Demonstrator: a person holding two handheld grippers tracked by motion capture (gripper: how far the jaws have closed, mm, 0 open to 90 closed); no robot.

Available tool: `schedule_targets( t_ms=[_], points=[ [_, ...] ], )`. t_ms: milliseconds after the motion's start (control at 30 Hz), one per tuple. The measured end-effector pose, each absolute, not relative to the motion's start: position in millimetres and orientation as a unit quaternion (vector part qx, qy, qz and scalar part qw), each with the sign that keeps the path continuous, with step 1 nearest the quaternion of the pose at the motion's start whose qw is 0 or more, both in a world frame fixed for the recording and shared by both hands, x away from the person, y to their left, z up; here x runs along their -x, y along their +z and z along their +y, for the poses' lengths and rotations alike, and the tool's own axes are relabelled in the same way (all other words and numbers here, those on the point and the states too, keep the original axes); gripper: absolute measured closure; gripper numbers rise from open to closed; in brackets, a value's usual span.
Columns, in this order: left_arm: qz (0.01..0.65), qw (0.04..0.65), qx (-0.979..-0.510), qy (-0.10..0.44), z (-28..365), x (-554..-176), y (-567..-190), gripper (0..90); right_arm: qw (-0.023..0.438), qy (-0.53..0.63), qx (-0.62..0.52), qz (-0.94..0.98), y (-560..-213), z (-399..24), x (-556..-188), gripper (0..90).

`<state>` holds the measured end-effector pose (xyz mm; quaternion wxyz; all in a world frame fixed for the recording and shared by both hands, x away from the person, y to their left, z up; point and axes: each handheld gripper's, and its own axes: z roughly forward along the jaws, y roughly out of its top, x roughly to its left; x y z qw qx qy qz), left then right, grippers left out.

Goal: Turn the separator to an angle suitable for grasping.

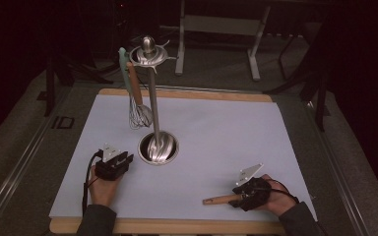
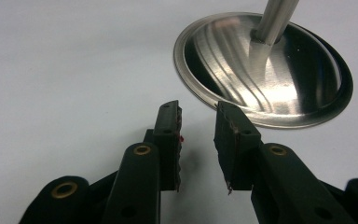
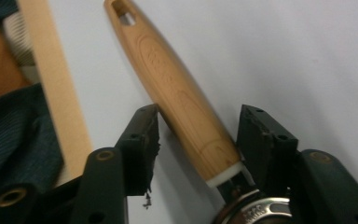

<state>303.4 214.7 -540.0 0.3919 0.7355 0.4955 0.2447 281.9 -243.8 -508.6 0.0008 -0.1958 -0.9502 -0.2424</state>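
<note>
Straddling the smooth, stiff, light-looking wooden-handled utensil [image 3: 182, 107] near its white collar, the right claw [image 3: 198, 140] is spread, seemingly not yet pinching.

Overhead forward view — two close tong-cameras

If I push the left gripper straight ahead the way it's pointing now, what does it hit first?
Most likely the round metal base of the utensil stand. It lies just past the open, empty jaws of the left gripper, slightly to their right in the left gripper view; depth is hard to judge.
</note>
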Motion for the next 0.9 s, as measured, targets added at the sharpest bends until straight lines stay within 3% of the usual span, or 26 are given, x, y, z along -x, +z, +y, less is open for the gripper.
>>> schedule_targets(
  t_ms=[333,900],
  points=[
    [0.495,0.388,-0.738,0.244,214,-304,-540,71.0,-0.03,-0.248,0.271,-0.93,-509,-247,-299,57.0],
    [0.492,0.386,-0.74,0.246,213,-303,-540,71.0,-0.063,-0.226,0.381,-0.895,-507,-251,-348,59.2]
  ],
)
